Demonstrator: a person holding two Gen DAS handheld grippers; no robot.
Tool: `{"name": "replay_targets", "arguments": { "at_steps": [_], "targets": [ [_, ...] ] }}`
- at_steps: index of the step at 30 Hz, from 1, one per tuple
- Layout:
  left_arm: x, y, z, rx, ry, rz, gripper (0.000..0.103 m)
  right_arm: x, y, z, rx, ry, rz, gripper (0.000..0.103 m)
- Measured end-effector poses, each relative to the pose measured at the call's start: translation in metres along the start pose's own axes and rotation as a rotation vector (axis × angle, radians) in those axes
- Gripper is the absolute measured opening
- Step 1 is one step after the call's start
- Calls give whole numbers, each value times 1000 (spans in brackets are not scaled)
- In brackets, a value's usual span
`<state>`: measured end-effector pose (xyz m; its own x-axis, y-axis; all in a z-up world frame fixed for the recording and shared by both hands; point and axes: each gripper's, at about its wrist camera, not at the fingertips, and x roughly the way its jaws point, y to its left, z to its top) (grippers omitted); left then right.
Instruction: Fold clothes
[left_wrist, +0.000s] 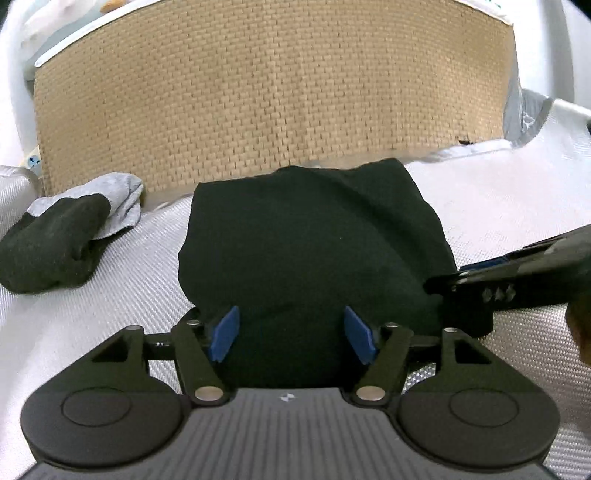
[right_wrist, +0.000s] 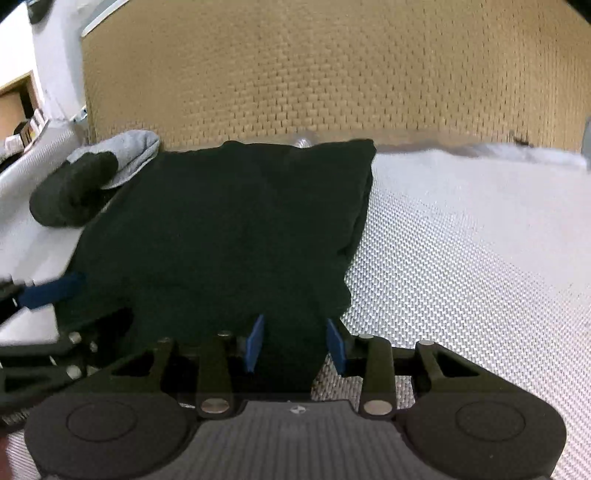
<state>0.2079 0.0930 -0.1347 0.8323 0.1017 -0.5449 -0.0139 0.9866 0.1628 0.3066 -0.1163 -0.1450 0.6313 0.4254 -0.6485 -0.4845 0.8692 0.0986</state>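
1. A black garment (left_wrist: 310, 243) lies as a compact, squarish bundle on the white woven bench (right_wrist: 480, 258), before a tan woven panel (left_wrist: 273, 85).
2. Both claws, left claw (left_wrist: 291, 334) and right claw (right_wrist: 295, 341), stand parted, straddling its near edge, gripping nothing.
3. Judging by its shape, folding looks far along; whether another fold remains is unclear.
4. Grey-and-black socks (left_wrist: 70, 236) lie apart at left.

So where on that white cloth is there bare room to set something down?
Right of the folded black garment, the white woven cloth lies bare up to the wicker panel. The left is crowded: a black-and-grey sock lies beside the garment, with both grippers at its near edge.
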Motion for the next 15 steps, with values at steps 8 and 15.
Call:
{"name": "replay_targets", "arguments": {
  "at_steps": [8,15],
  "targets": [
    [-23,8,-1,5,-3,22,66,-35,17,-1,-180,-54,-25,45],
    [-21,16,-5,-9,7,37,63,-47,28,-7,-272,-99,-20,61]
  ]
}}
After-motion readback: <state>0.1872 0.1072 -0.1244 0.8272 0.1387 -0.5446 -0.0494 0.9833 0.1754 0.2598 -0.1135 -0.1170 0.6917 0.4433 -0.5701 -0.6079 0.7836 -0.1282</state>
